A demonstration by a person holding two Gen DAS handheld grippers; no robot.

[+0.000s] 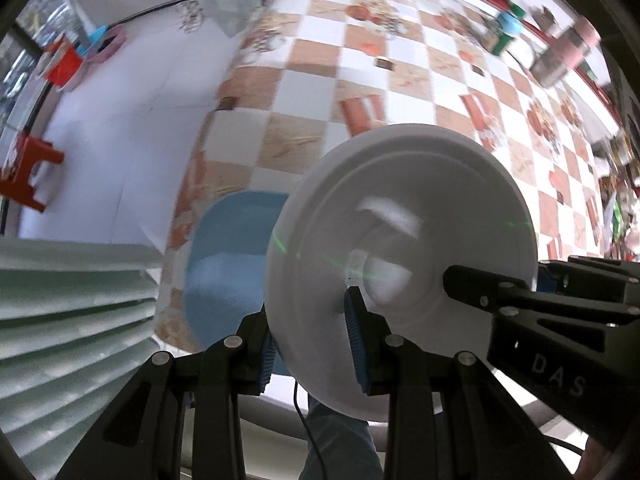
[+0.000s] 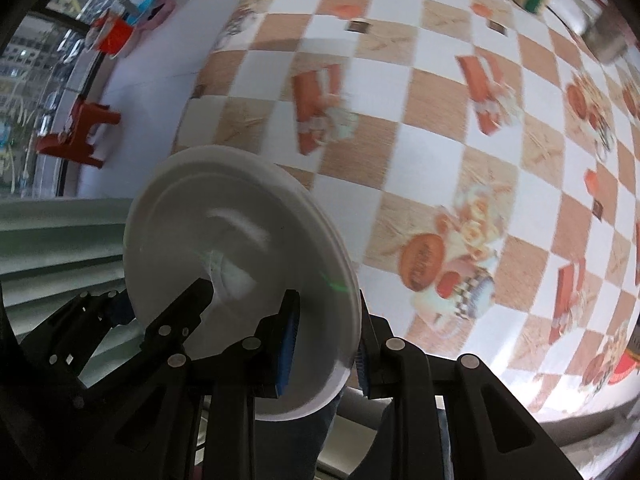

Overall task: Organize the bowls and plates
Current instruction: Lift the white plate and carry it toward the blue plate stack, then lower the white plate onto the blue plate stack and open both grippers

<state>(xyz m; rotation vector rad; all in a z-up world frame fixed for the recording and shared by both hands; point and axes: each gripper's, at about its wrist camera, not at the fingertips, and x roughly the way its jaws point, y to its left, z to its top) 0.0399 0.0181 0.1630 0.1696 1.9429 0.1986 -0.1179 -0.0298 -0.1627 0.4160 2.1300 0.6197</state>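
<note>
Your left hand-held gripper (image 1: 312, 344) and right hand-held gripper (image 2: 326, 344) both clamp the white plate (image 1: 400, 264) by its rim, upright above the table (image 1: 400, 80) edge; a blue bowl (image 1: 228, 264) sits beside it, checkered cloth beyond.

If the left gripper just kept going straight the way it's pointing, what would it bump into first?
It already grips the white plate. Pushed straight on, the left gripper would probably meet the checkered tablecloth next, with the blue dish just left of its line; depth is unclear.
</note>
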